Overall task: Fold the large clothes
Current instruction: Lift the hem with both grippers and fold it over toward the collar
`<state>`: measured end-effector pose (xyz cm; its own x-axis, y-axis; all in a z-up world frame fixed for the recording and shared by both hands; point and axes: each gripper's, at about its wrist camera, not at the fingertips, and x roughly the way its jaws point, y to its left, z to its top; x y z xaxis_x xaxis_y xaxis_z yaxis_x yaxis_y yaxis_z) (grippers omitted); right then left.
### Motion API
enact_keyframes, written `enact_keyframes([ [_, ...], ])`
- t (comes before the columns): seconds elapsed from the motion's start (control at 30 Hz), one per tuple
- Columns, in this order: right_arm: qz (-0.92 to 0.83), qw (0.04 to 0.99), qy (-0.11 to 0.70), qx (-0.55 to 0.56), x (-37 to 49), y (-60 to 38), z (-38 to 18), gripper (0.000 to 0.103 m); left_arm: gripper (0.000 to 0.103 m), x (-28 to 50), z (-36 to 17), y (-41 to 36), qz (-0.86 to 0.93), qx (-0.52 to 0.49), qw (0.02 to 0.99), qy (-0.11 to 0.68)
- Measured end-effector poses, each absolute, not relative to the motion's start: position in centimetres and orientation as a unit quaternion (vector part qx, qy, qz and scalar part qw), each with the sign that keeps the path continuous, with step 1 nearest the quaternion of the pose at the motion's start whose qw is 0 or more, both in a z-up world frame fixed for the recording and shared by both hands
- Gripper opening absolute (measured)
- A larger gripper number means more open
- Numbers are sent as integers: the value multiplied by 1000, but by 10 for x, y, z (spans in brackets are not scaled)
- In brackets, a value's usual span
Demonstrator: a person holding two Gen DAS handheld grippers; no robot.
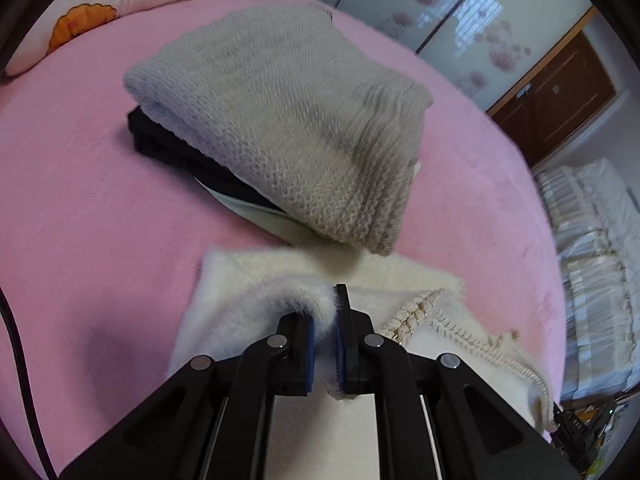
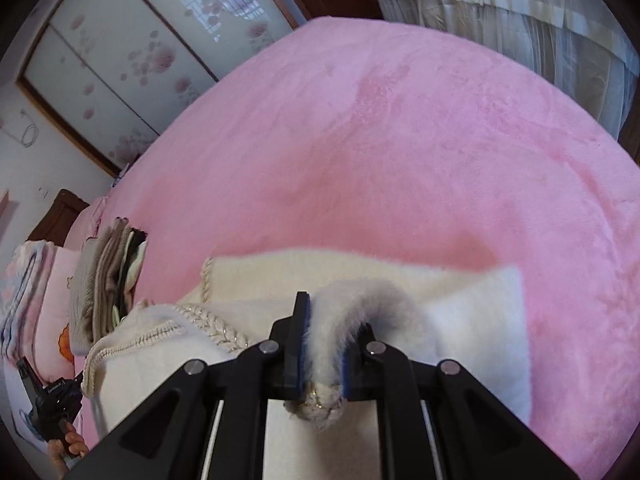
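A fluffy cream-white garment with braided trim [image 1: 404, 280] lies on the pink bed [image 1: 80, 184]. My left gripper [image 1: 325, 312] is shut on a raised fold of its edge. In the right wrist view the same garment [image 2: 472, 320] spreads ahead, and my right gripper [image 2: 326, 332] is shut on another bunched edge with braided trim hanging below the jaws. The left gripper [image 2: 52, 404] shows at the lower left of that view, held by a hand.
A stack of folded clothes, a grey knit sweater [image 1: 288, 120] on top of dark items, sits just beyond the garment; it also shows in the right wrist view [image 2: 104, 280]. Pillows [image 1: 100, 4] lie at the head. Wardrobe doors [image 2: 132, 60] and curtains [image 2: 520, 20] border the bed.
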<state>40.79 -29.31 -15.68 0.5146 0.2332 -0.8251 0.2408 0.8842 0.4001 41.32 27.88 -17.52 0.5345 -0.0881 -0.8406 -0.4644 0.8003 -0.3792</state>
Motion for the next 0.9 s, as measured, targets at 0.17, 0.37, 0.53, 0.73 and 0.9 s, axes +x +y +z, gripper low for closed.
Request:
enact_keyframes([
  [0.17,16,795,513,323,418,-312,-178,13,8,425,-204,300,101,-367,779,497],
  [0.37,81,765,434,468,405,-349,-172,60,8,427,-203,313,65,-383,779,492],
  [0.53,37,820,412,396,399,-358,-143,88,9,428,-184,298,75,-306,818,482],
  [0.73,30,855,463,231,415,-316,-142,88,9,436,-155,274,80,-239,850,463],
  [0.9,29,851,493,178,428,-291,-162,87,11,439,-147,275,73,-224,853,465],
])
